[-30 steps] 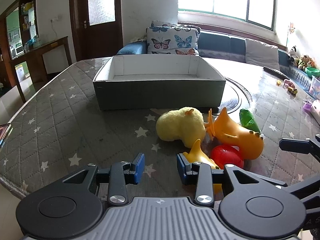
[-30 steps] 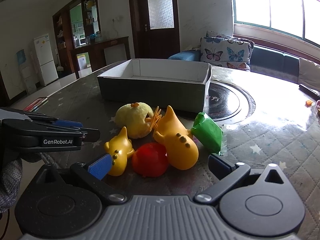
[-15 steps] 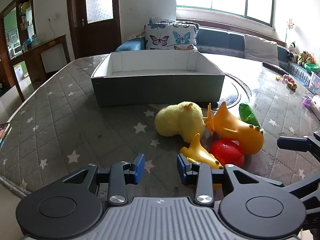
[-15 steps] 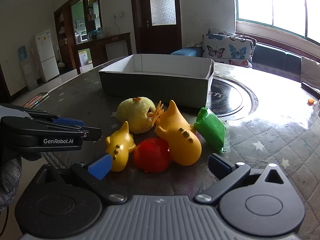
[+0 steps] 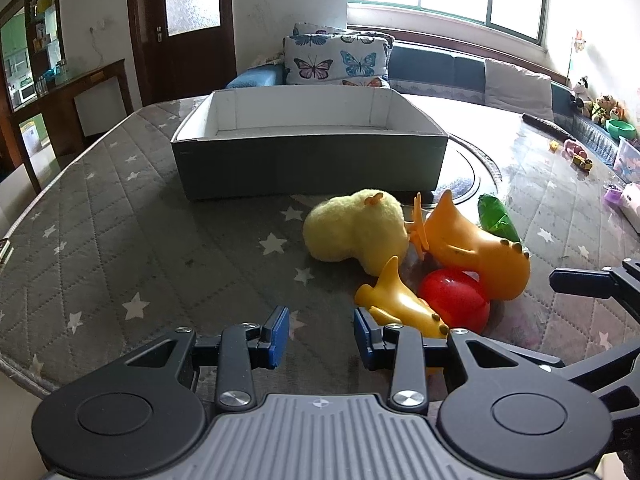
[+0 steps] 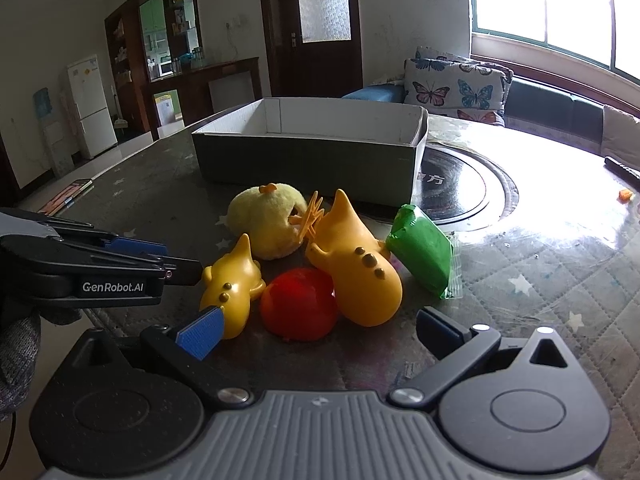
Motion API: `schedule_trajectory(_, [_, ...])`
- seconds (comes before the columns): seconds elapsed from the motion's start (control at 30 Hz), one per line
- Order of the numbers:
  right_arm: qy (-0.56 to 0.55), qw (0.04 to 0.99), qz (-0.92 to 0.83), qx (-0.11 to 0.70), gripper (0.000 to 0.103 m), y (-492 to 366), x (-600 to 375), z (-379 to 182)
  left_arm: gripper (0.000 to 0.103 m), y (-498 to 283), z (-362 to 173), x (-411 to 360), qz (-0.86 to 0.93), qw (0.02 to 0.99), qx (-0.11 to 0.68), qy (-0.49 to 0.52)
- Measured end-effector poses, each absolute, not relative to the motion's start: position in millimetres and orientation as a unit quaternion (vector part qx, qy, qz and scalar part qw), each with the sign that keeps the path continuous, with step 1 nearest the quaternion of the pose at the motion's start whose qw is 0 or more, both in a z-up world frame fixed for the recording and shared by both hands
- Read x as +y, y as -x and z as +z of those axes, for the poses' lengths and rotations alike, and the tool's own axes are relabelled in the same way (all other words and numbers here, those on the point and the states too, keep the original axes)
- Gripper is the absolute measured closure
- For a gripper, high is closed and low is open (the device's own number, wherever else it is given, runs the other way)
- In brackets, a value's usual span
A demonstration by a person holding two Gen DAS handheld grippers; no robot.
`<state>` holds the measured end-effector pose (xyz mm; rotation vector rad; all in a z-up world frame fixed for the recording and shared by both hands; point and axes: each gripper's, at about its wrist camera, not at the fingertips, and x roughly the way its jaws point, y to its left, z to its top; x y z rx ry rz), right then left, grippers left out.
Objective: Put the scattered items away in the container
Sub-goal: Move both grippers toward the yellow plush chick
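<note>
A grey cardboard box with a white inside stands on the quilted table. In front of it lies a heap of toys: a yellow plush chick, a large orange rubber toy, a small orange rubber toy, a red ball and a green packet. My left gripper is open, just left of the small orange toy, with nothing between its pads. My right gripper is open wide, low before the red ball.
A round black hotplate is set into the table right of the box. Small toys and a remote lie at the far right. A sofa with butterfly cushions stands behind the table. The table's near edge runs at the lower left.
Both views tilted slightly, so the box and toys sit a little lower in frame. Grippers and toys have not visibly moved.
</note>
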<state>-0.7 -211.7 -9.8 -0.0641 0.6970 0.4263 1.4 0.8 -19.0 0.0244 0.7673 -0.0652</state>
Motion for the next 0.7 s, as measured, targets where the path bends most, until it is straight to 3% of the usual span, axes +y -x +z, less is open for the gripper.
schedule_trajectory(0.6, [0.029,0.915,0.202,0.349,0.001,-10,-213,-16,0.065,-13,-22,3,-0.036,0.923,0.384,-0.006])
schedule_trajectory(0.7, [0.028,0.914,0.201,0.351,0.008,-12,-213,-16,0.065,-16,-22,3,-0.036,0.922,0.385,-0.006])
